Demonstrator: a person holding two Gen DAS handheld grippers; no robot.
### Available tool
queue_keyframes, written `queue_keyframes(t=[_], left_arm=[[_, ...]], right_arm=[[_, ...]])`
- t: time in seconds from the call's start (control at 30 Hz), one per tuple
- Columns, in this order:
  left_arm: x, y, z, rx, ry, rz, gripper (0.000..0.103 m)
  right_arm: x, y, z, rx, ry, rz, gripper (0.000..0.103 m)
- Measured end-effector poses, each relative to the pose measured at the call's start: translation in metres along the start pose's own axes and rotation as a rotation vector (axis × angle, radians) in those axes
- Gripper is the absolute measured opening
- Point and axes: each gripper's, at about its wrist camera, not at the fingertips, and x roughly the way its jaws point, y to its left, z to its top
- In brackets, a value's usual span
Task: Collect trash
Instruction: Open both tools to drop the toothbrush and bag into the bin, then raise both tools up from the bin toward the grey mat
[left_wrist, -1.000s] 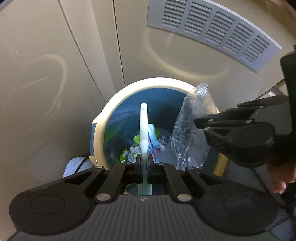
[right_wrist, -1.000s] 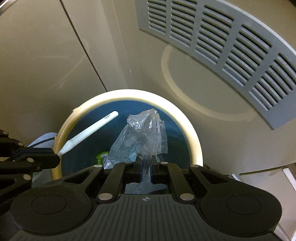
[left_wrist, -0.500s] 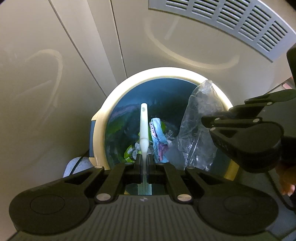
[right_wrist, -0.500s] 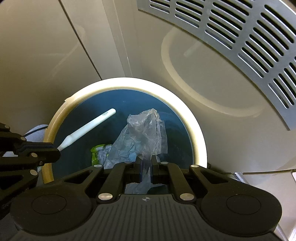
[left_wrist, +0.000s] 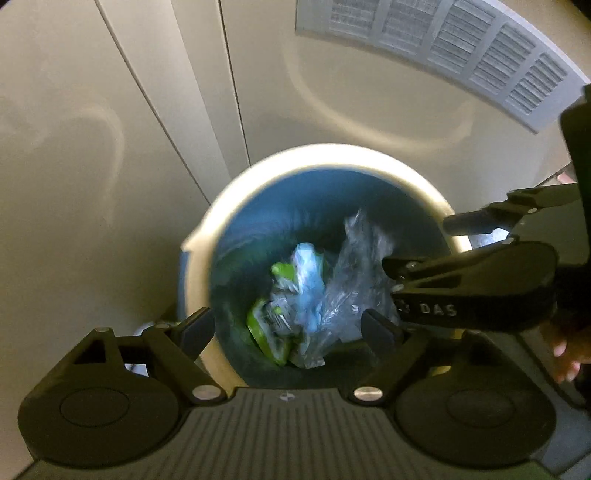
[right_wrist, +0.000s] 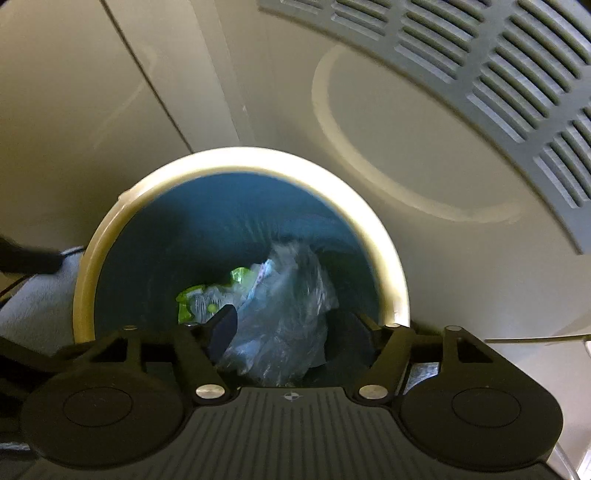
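Observation:
Below both grippers stands a round bin with a cream rim and a blue liner. My left gripper is over the bin's mouth, its jaws opening wide with nothing between them. Green and blue wrappers lie in the bin. My right gripper is opening too. The clear plastic bag shows loose between its fingers, down inside the bin, and the pads do not press on it. The white stick is out of sight.
Beige cabinet panels rise behind the bin, with a grey slatted vent grille at the upper right. A pale blue cloth-like thing lies left of the bin. A person's hand holds the right gripper.
Both grippers opened. The white stick left the left gripper and is gone from view. The clear plastic bag left the right gripper and dropped into the bin.

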Motion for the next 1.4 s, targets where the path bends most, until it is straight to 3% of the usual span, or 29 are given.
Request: queue_keyframes(t=[0.13, 0.63, 0.77, 1.4], left_arm=[[-0.021, 0.006, -0.006, -0.04, -0.015, 0.013, 0.102], [-0.125, 0.005, -0.033, -0.102, -0.169, 0.138, 0.103], [-0.135, -0.01, -0.037, -0.069, -0.207, 0.187, 0.103], [-0.146, -0.015, -0.05, -0.065, -0.225, 0.168, 0.103]], right_arm=[[-0.025, -0.001, -0.001, 0.006, -0.042, 0.022, 0.077], [-0.159, 0.0, -0.036, -0.079, -0.372, 0.077, 0.088], [-0.182, -0.001, -0.047, -0.089, -0.403, 0.1, 0.089], [-0.205, 0.005, -0.067, -0.069, -0.449, 0.085, 0.09]])
